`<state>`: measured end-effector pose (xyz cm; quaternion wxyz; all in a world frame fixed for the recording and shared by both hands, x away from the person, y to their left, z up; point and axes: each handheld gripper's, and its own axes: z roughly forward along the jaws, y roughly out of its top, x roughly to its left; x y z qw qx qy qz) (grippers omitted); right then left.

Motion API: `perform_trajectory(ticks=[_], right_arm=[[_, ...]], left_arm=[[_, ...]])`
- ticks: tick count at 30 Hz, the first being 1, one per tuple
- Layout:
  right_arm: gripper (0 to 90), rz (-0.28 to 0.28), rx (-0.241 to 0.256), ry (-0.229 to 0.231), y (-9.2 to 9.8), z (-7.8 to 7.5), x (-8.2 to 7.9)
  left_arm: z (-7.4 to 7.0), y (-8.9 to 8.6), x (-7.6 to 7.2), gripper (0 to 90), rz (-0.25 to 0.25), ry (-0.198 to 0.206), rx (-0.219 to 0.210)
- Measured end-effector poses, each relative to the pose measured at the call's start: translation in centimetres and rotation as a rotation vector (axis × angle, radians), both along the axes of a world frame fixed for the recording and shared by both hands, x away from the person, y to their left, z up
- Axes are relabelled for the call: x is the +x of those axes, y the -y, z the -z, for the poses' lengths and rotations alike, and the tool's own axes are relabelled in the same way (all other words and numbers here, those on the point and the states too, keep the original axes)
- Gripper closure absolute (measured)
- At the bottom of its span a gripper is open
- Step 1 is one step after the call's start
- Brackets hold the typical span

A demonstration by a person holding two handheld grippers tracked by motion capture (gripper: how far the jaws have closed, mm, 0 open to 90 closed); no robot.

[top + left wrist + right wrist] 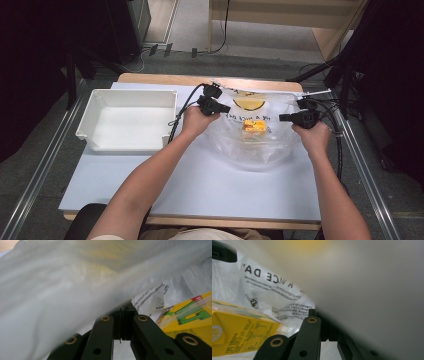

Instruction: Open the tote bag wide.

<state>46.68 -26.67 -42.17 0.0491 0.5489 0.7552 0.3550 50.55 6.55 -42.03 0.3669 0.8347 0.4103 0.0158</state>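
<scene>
A translucent white plastic bag [255, 147] with black print and a yellow smiley lies on the white table [200, 185]. Inside it sits a yellow box [254, 125]. My left gripper [226, 109] is shut on the bag's left edge, and my right gripper [283, 118] is shut on its right edge. In the left gripper view the jaws meet at the left gripper [124, 308], with bag film [62, 290] draped over them and the yellow box [190, 317] to the right. In the right gripper view the right gripper [318, 313] pinches the film [374, 290]; the yellow box [239, 335] lies at the left.
An empty white plastic bin [95, 107] stands at the table's left, close to the left forearm. Cables trail from both grippers toward the back. Dark stands flank the table, and metal rails run along both sides.
</scene>
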Motion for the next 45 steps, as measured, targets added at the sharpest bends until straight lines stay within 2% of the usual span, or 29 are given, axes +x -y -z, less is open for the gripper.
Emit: perform_trajectory(ticks=[7,14,19,25,27,29,31,37,41,45], right_arm=[[90.0,0.022,-0.013,-0.054,0.7,2.3,-0.3],[90.0,0.039,-0.031,-0.073,1.0,3.7,-1.0],[90.0,0.057,-0.042,-0.085,1.7,4.4,-1.5],[90.0,0.099,-0.047,-0.089,3.0,4.7,-2.2],[90.0,0.117,-0.061,-0.095,3.6,4.7,-2.5],[90.0,0.139,-0.081,-0.098,4.2,4.6,-2.7],[90.0,0.152,-0.080,-0.101,5.0,4.6,-3.0],[90.0,0.171,-0.125,-0.102,6.2,4.4,-4.0],[90.0,0.197,-0.127,-0.106,7.3,4.5,-4.9],[90.0,0.206,-0.120,-0.103,8.2,4.5,-5.7]], left_arm=[[1.7,-0.4,-0.1,90.0,-0.008,-0.033,0.012],[3.0,-0.6,-0.2,90.0,-0.020,-0.059,0.031],[3.5,-0.9,-0.1,90.0,-0.035,-0.075,0.060],[3.6,-1.5,0.2,90.0,-0.068,-0.090,0.076],[3.6,-1.7,0.4,90.0,-0.084,-0.097,0.090],[3.6,-2.1,0.6,90.0,-0.106,-0.115,0.081],[3.6,-2.4,0.8,90.0,-0.123,-0.126,0.082],[3.3,-2.9,1.2,90.0,-0.160,-0.142,0.109],[3.2,-3.0,1.2,90.0,-0.182,-0.126,0.141],[3.0,-2.9,1.3,90.0,-0.195,-0.127,0.163]])
